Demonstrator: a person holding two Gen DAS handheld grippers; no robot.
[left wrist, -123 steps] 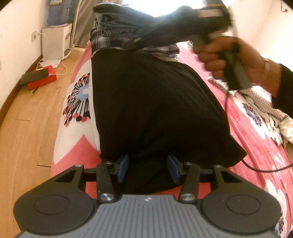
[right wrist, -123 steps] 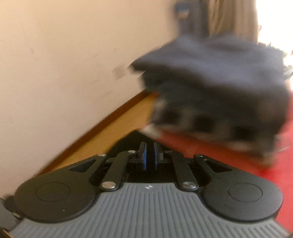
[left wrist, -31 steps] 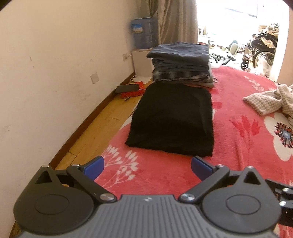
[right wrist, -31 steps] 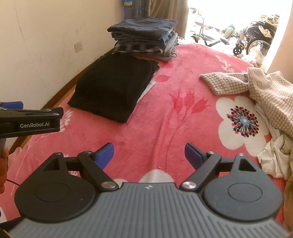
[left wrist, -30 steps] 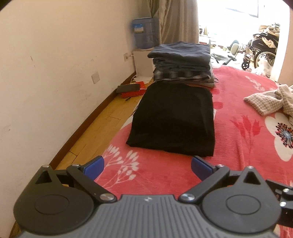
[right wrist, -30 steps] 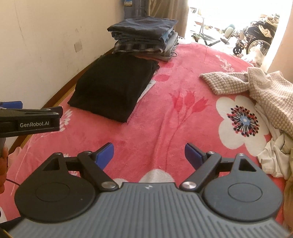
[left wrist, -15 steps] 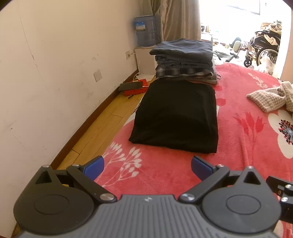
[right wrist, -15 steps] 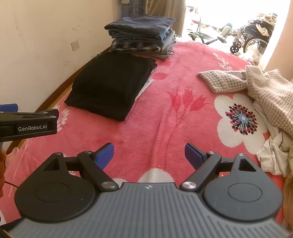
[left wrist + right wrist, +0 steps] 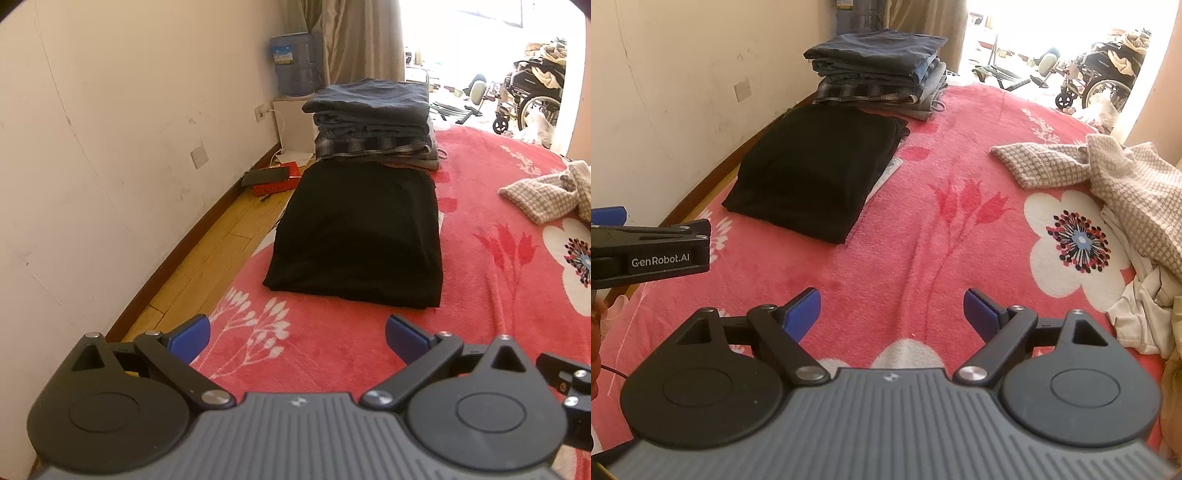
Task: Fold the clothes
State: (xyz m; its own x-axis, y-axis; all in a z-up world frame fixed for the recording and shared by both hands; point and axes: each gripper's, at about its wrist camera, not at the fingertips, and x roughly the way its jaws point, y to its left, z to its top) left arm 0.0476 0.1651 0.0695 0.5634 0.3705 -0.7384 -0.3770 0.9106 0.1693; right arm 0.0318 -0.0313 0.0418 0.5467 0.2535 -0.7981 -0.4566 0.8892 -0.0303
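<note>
A: Clothes: the folded black garment lies flat on the bed, a neat rectangle of soft matte knit with rounded edges. From the left tool it sits at twelve o'clock, well apart.

B: And the pile behind it?

A: The stack of folded clothes stands just beyond the black garment, touching its far edge: dark navy pieces on top, denim-like layers, a plaid shirt near the bottom. From the right tool it is at eleven o'clock.

B: Anything unfolded?

A: A crumpled houndstooth-checked garment, coarse woven, at two o'clock in the right view, with a rumpled white cloth at three o'clock.

B: The bedding?

A: A fleecy red blanket printed with white flowers and dark red tulips.

B: The tools?

A: Both released. The blue pads stand wide apart with only blanket showing between them, and the left pads likewise. Neither touches any cloth. The left tool's black body sits at nine o'clock in the right view.
</note>
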